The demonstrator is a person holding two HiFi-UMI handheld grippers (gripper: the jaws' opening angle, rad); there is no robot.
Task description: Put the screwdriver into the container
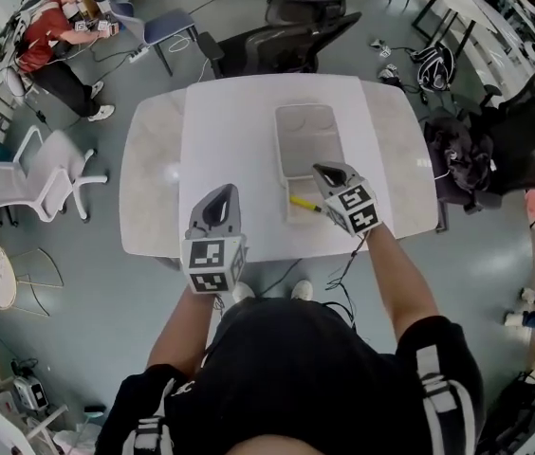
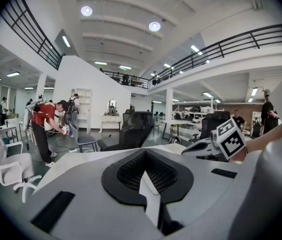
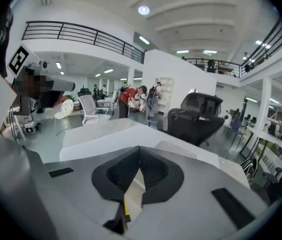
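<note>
1. The left gripper (image 2: 145,152) is held over the near edge of the white table (image 1: 230,140). Its jaws are closed tip to tip with nothing between them.
2. The right gripper (image 3: 139,147) is held above the near end of the container (image 1: 307,145). Its jaws are pressed together and grip nothing.
3. The yellow screwdriver (image 1: 304,203) lies crosswise in the container's near section, just beside the right gripper and free of it.
4. Beyond the table stands a black office chair (image 1: 277,41).
5. Far left, a person in a red top (image 1: 45,31) bends over.
</note>
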